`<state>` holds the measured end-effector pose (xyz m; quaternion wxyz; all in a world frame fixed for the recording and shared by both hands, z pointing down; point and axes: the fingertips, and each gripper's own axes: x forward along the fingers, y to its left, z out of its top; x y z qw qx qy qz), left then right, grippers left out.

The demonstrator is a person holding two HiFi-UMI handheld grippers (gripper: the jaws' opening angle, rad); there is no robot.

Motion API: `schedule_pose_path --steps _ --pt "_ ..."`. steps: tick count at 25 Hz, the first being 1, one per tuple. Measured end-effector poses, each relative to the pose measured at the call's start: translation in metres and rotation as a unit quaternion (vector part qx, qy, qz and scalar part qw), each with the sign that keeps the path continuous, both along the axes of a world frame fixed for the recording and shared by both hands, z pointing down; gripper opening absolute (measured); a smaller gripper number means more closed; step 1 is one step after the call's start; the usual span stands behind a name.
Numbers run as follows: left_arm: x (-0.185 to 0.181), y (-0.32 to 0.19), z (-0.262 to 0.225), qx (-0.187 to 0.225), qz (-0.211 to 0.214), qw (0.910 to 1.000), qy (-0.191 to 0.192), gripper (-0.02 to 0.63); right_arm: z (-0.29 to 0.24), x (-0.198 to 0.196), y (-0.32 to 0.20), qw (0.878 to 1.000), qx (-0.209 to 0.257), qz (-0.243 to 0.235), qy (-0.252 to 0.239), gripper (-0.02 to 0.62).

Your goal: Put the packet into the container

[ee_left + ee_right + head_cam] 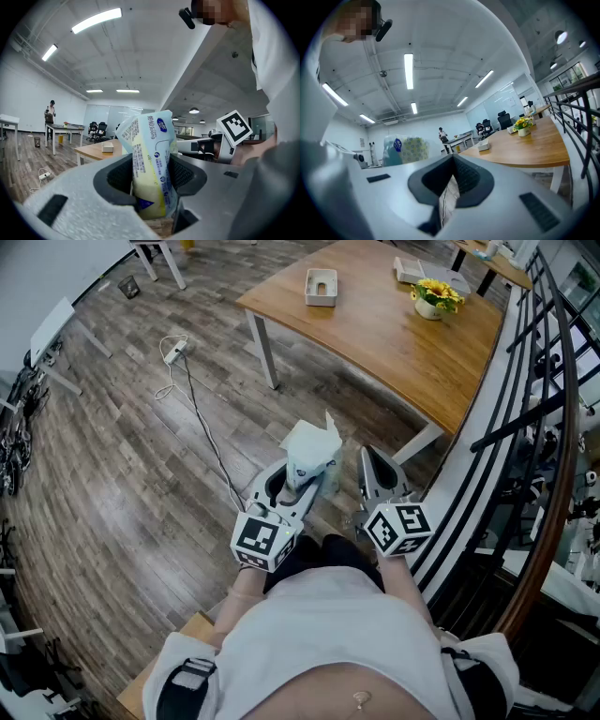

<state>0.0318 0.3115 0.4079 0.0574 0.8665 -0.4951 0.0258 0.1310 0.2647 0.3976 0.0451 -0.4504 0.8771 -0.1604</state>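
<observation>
My left gripper (302, 486) is clamped on the packet (312, 448), holding it upright for carrying. My right gripper (375, 465) is closed and empty beside it. The container (321, 287) waits on the table (394, 348), well apart.

Place: an open-plan office floor, large and sparsely furnished.
Floor: grey-brown wood planks (141, 474) throughout.
Ceiling: white, with long strip lights (96, 20) and exposed fittings.
Main furniture: a long wooden table (375, 334) on white legs.
On the table: a pot of yellow flowers (436, 298) near its right edge; a white container (321, 287) near its left edge.
Further back: more white-legged desks, black office chairs (97, 131), a glass partition wall (112, 115).
People: one person (49, 112) standing at a far desk.
Cabling: a power strip (174, 352) with its cord trailing over the floor.
Boundary: a black metal railing (544, 427) along the right side.
</observation>
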Motion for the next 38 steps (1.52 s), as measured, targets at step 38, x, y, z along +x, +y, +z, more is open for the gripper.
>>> schedule_pose_path --steps 38 --pt "-0.066 -0.01 0.005 0.006 -0.005 0.9999 -0.013 0.207 0.007 -0.062 -0.021 1.0 -0.003 0.002 -0.013 0.011"
